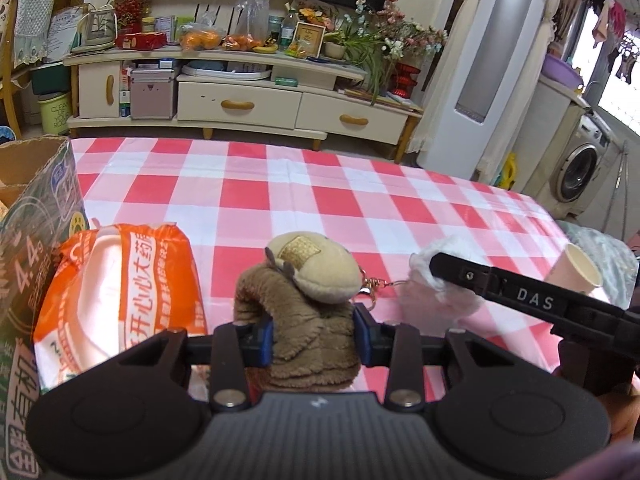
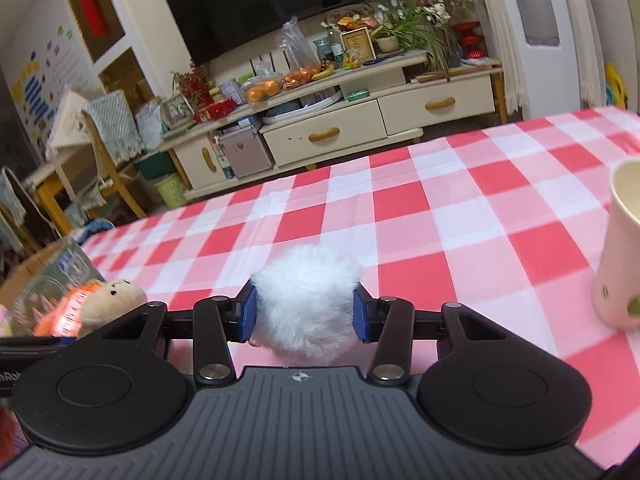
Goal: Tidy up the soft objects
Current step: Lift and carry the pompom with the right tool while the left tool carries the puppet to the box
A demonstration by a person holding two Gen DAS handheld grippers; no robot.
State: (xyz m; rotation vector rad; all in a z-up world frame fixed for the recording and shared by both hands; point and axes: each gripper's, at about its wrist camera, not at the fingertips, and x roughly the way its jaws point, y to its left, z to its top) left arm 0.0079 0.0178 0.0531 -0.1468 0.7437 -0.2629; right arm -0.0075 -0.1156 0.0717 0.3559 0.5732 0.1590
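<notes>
My left gripper (image 1: 313, 336) is shut on a brown plush toy (image 1: 304, 320) with a beige head (image 1: 316, 268) and a gold keychain clasp (image 1: 372, 286); both blue pads press its body. My right gripper (image 2: 305, 314) is shut on a white fluffy pompom (image 2: 306, 304), squeezed between its blue pads. In the left wrist view the pompom (image 1: 436, 288) shows at the right, with one black finger (image 1: 460, 272) of the right gripper across it. In the right wrist view the plush toy's beige head (image 2: 116, 296) peeks in at the left.
An orange tissue pack (image 1: 120, 300) lies beside an open cardboard box (image 1: 36, 208) at the left. A paper cup (image 2: 624, 248) stands at the right of the red-and-white checked tablecloth (image 1: 320, 200). A TV cabinet (image 1: 240, 104) stands beyond the table's far edge.
</notes>
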